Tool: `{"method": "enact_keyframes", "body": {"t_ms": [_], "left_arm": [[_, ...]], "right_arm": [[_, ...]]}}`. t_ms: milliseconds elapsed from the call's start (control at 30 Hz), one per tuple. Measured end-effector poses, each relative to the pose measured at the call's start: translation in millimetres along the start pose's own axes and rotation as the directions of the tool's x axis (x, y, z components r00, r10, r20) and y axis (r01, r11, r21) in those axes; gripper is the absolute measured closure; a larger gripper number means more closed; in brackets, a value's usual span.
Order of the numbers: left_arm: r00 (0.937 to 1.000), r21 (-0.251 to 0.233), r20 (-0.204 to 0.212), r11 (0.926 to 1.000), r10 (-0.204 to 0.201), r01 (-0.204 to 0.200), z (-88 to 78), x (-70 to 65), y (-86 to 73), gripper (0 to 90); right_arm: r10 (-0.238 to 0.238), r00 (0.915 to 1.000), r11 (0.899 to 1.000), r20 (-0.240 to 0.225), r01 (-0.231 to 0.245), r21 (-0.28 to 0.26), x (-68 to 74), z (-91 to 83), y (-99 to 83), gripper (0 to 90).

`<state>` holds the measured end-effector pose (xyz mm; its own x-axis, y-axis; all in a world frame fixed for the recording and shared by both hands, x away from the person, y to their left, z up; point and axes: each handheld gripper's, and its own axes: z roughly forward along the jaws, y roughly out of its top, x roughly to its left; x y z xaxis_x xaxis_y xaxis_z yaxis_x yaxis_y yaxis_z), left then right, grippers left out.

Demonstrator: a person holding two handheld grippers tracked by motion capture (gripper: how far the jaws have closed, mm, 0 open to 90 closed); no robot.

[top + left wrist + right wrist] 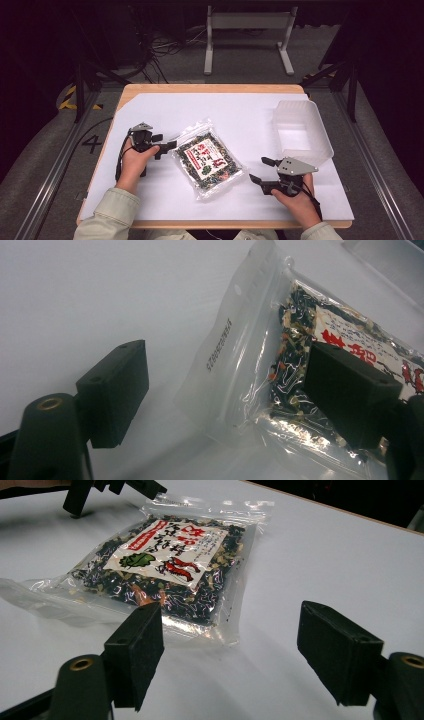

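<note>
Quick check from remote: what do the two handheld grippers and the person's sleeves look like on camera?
Both the left gripper and the right gripper are black, with two blocky rectangular jaws, a grey three-cornered top plate and a trailing black cable. The sleeves are pale beige.

Centre: bag (207, 159) lies flat — between both grippers.
Right rear: tub (301, 131) blocks.
Front, left: bare sheet (165, 192) — passable.

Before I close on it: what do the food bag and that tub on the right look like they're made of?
Food bag: thin clear plastic film, glossy; it wrinkles, throws bright glints, and dark dried flakes show through around a printed white label.
Tub: probably semi-rigid plastic, frosted and translucent, holding a boxy shape with a rim.
Left claw stands open at the bag's sealed edge.
</note>
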<state>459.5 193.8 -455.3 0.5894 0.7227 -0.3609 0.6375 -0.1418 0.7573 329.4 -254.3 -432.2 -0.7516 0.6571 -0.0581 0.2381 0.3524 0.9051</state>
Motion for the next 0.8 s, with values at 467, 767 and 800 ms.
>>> {"method": "enact_keyframes", "body": {"t_ms": [467,767,800], "left_arm": [[0.9995,0.057,0.023,0.9982,-0.019,0.018,0.7,2.3,-2.8,31.0],[0.9987,0.079,0.050,0.9969,-0.009,0.005,1.1,1.0,-3.2,52.1],[0.9985,0.078,0.054,0.9969,-0.010,0.006,1.2,1.4,-3.4,52.7]], "right_arm": [[-0.002,1.0000,1.000,-0.008,0.002,0.005,0.7,0.5,0.0,26.7],[-0.006,1.0000,1.000,-0.006,0.006,0.010,1.1,0.4,0.1,26.9],[-0.006,1.0000,1.000,-0.006,0.006,0.011,1.1,0.6,0.1,26.9]]}}
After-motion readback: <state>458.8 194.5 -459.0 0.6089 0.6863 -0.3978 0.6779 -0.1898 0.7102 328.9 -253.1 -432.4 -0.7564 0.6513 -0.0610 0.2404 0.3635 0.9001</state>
